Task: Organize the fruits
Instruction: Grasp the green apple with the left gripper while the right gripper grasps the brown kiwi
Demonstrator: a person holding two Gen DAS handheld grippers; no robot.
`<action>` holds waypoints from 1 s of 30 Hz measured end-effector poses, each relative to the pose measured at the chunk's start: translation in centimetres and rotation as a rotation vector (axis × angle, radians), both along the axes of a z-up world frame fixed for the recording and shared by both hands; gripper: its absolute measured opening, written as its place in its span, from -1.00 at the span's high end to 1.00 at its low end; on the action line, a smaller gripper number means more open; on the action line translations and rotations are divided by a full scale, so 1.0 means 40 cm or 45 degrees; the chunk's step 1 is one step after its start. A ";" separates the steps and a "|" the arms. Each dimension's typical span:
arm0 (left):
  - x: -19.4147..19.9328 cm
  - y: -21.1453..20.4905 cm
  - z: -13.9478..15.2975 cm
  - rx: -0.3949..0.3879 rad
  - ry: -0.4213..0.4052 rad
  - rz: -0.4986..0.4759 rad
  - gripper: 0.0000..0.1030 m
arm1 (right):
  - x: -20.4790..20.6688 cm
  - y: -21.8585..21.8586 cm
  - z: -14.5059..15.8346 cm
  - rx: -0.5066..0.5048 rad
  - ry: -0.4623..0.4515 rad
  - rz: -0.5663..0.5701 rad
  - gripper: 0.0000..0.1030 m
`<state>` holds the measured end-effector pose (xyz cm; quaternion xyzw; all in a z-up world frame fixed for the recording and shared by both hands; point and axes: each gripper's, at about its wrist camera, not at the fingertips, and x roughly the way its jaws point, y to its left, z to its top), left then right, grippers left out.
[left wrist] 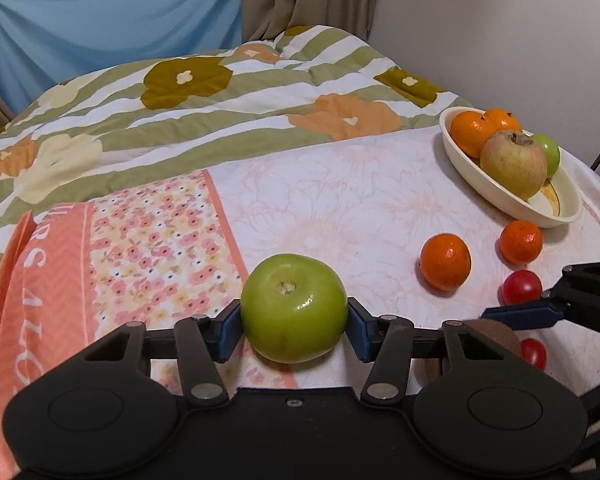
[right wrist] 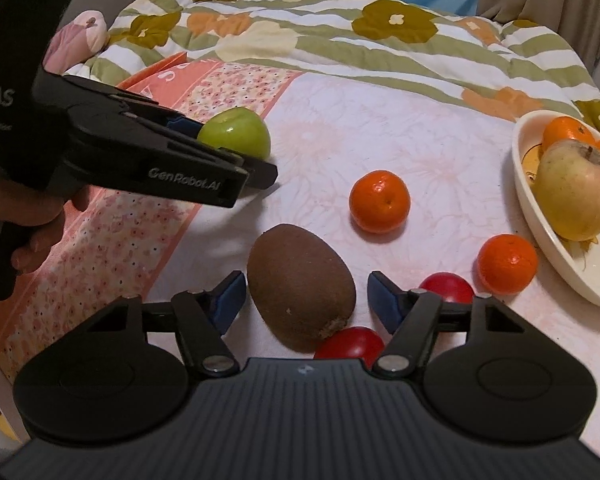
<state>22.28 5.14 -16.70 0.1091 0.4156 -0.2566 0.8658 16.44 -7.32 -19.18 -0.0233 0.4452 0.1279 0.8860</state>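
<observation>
My left gripper [left wrist: 294, 326] is shut on a green apple [left wrist: 294, 307], its blue pads touching both sides; the apple rests on the cloth. The same apple [right wrist: 236, 134] and left gripper [right wrist: 220, 152] show in the right wrist view. My right gripper [right wrist: 306, 300] is open around a brown kiwi [right wrist: 300, 296], with gaps on both sides. A cream oval bowl [left wrist: 496, 192] at the right holds two oranges [left wrist: 470, 132], a yellowish apple [left wrist: 514, 162] and a small green fruit [left wrist: 550, 152]. The bowl [right wrist: 540, 236] is also in the right wrist view.
Two loose oranges [right wrist: 379, 201] [right wrist: 507, 264] and two red tomatoes [right wrist: 446, 286] [right wrist: 350, 342] lie near the kiwi. The fruit lies on a pale floral cloth [right wrist: 380, 128]. A flowered quilt [left wrist: 180, 112] is heaped behind. A wall [left wrist: 500, 20] stands at the right.
</observation>
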 end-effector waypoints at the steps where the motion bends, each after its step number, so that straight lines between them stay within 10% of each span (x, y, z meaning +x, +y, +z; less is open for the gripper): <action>1: -0.004 0.003 -0.001 0.003 -0.001 0.007 -0.11 | 0.000 0.000 0.000 0.000 -0.006 0.004 -0.55; 30: -0.112 0.047 0.088 0.010 -0.057 0.171 -0.11 | -0.035 -0.018 0.101 0.030 -0.098 0.081 -0.33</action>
